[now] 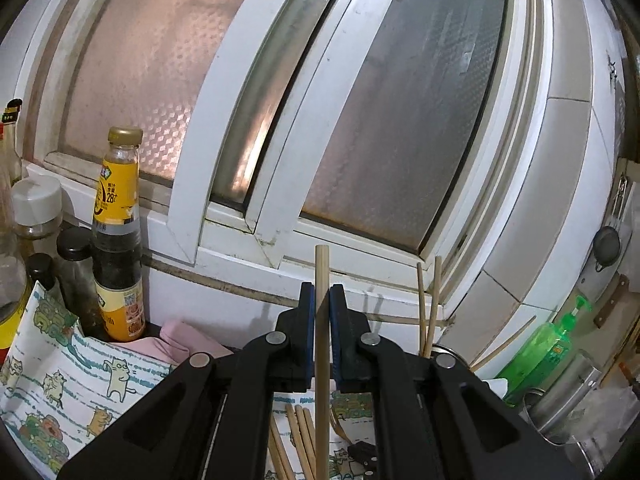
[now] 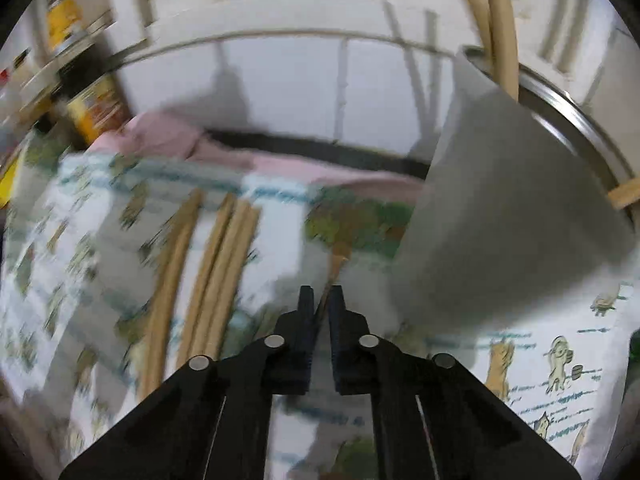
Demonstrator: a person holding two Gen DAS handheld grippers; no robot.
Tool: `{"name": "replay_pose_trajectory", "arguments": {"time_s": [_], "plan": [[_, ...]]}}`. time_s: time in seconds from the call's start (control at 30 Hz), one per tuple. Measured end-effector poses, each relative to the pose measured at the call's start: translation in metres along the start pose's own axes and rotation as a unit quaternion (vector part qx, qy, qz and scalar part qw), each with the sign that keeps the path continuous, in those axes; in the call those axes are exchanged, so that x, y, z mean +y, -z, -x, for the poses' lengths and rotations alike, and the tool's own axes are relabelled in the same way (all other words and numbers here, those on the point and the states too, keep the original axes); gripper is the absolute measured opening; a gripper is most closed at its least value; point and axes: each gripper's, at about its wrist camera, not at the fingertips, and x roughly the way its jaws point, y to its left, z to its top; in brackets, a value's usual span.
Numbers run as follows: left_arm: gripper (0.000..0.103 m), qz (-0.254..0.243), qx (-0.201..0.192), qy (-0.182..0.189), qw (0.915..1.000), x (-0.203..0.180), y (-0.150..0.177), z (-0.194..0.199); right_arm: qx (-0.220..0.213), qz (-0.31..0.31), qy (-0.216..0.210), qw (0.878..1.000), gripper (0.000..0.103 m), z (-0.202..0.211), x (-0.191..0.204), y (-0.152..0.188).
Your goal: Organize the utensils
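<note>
My left gripper (image 1: 322,300) clamps one chopstick (image 1: 321,360), upright, above the cat-print cloth (image 1: 80,372) covering the bench. My right gripper (image 2: 322,300) points down at the same cloth, jaws nearly together on a thin wooden utensil (image 2: 334,276) (blurred). More chopsticks (image 2: 216,264) lie beside it; others stand in the steel holder (image 2: 576,128) toward the bench's back edge.

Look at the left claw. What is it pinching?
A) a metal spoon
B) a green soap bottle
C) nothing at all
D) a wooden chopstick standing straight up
D: in the left wrist view, the left claw is shut on a wooden chopstick that stands upright between its blue pads, while the green bottle sits apart at the right.
</note>
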Motion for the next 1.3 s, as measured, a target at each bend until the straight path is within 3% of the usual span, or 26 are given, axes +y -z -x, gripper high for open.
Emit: {"name": "replay_pose_trajectory", "arguments": {"time_s": [0.1,0.2,0.3,0.5,0.63,0.73,0.8,0.87,0.93,1.03,1.1,1.2,1.3], "plan": [[0.006,0.001,-0.005,0.0,1.0,0.0,-0.001,0.003,0.008,-0.01,-0.018,1.0,0.005,0.003,0.0,0.0],[0.006,0.004,-0.004,0.001,1.0,0.001,-0.002,0.003,-0.031,-0.035,-0.018,0.999,0.006,0.008,-0.003,-0.001],[0.006,0.007,0.004,-0.004,1.0,0.003,-0.002,0.001,-0.034,-0.04,-0.027,0.998,0.006,0.004,-0.004,-0.004],[0.006,-0.007,0.017,-0.028,0.9994,0.001,0.0,-0.005,-0.021,-0.019,0.013,1.0,0.006,-0.008,0.013,-0.014],[0.006,-0.017,0.033,-0.022,0.9991,-0.001,0.001,-0.009,-0.023,-0.009,0.018,1.0,0.004,-0.007,0.014,-0.011],[0.006,-0.025,0.033,0.014,0.999,-0.008,0.0,-0.003,-0.028,-0.011,-0.008,1.0,0.004,0.002,0.009,-0.013],[0.006,-0.043,0.02,0.042,0.998,-0.02,-0.001,0.006,-0.067,-0.02,-0.049,0.996,0.004,0.028,0.0,-0.016],[0.006,-0.057,0.014,0.063,0.9963,-0.036,-0.005,0.01,-0.144,-0.028,-0.086,0.985,0.004,0.068,-0.011,-0.018],[0.006,-0.065,0.012,0.076,0.995,-0.059,-0.016,0.008,-0.231,-0.039,-0.121,0.965,0.002,0.109,-0.028,-0.015],[0.006,-0.075,-0.015,0.072,0.9945,-0.1,-0.037,0.001,-0.324,-0.081,-0.123,0.935,0.001,0.142,-0.057,-0.01],[0.006,-0.082,-0.03,0.059,0.9945,-0.123,-0.049,-0.007,-0.342,-0.108,-0.11,0.927,0.001,0.143,-0.073,-0.012],[0.006,-0.071,-0.022,0.072,0.9946,-0.138,-0.058,-0.017,-0.316,-0.121,-0.123,0.933,0.001,0.133,-0.089,-0.015],[0.006,-0.054,-0.038,0.069,0.9954,-0.142,-0.056,-0.021,-0.321,-0.112,-0.115,0.933,0.001,0.138,-0.089,-0.013]]}}
